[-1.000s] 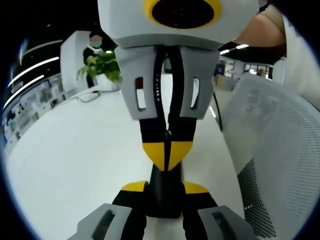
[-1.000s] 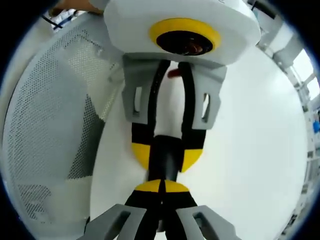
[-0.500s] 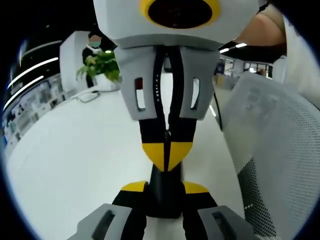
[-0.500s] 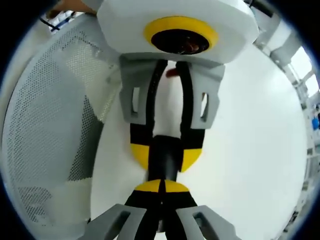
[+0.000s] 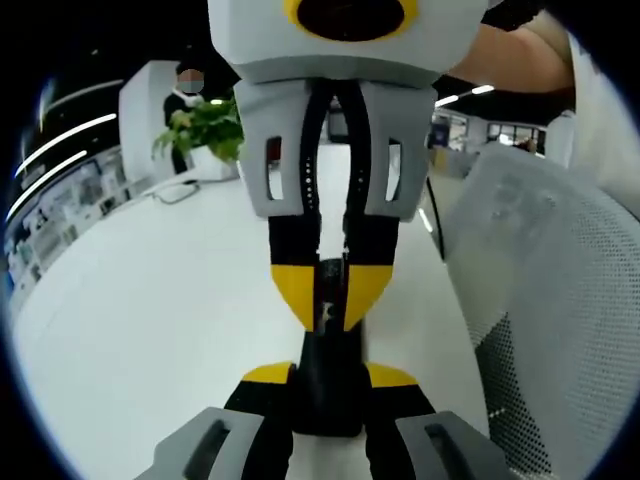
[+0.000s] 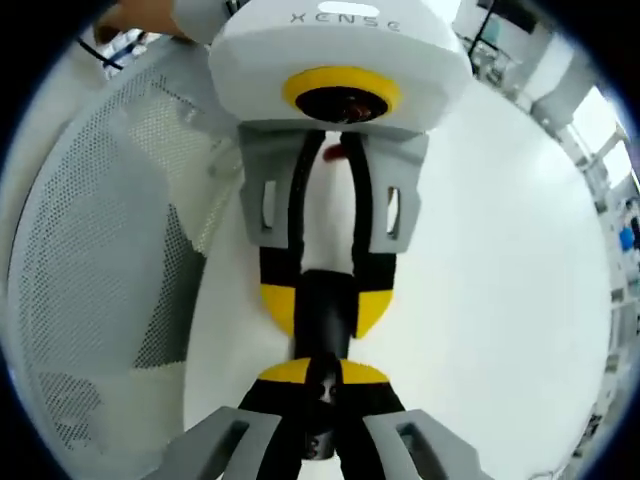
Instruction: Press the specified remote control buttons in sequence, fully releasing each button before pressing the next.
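The black remote (image 5: 330,400) lies lengthwise between the two grippers, which face each other tip to tip. My left gripper (image 5: 330,375) is shut on its near end; from the right gripper view the same left gripper (image 6: 325,308) hangs from the top with the remote (image 6: 325,295) clamped between its yellow tips. My right gripper (image 6: 322,373) has its jaws parted a little, and the remote's button face shows in the narrow gap. In the left gripper view that right gripper (image 5: 332,295) stands over the remote with its yellow fingertips (image 5: 298,292) slightly apart.
A white table (image 5: 150,330) spreads under both grippers. A white mesh chair back (image 5: 560,300) stands close on one side, also the chair (image 6: 90,280). A potted plant (image 5: 205,125) and a person (image 5: 190,85) are far back. A hand (image 5: 520,60) holds the right gripper.
The right gripper's jaws, shut tip to tip on the remote's face before, have parted slightly. The left gripper keeps its hold and the remote stays put.
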The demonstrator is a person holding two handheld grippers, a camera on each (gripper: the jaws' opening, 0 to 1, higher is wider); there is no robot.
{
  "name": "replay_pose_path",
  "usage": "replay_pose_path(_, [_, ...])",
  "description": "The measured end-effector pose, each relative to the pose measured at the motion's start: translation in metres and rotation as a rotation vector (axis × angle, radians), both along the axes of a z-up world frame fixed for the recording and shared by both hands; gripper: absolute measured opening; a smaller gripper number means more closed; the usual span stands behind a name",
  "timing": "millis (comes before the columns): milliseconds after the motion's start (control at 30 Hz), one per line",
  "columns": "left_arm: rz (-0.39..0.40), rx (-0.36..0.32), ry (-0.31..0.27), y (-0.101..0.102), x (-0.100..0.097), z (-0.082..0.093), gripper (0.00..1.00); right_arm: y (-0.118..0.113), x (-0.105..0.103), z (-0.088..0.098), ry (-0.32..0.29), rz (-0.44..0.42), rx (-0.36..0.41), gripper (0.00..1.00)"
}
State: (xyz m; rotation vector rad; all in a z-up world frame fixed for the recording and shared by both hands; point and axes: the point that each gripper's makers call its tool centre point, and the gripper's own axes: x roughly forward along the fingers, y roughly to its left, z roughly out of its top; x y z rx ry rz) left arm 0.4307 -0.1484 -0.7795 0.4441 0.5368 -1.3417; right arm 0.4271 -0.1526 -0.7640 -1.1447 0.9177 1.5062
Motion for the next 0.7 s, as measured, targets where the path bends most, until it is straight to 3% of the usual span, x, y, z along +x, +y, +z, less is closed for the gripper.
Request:
replay_pose_path(433, [0.0,0.008,0.002,0.0,-0.001,0.0,0.25,0.003,-0.004,0.015,0.0,0.009,0.022,0.24])
replay_pose_path(700, [0.001,0.008,0.003,0.0,-0.001,0.0,0.25,0.003,-0.003,0.02,0.005,0.004,0.036,0.26])
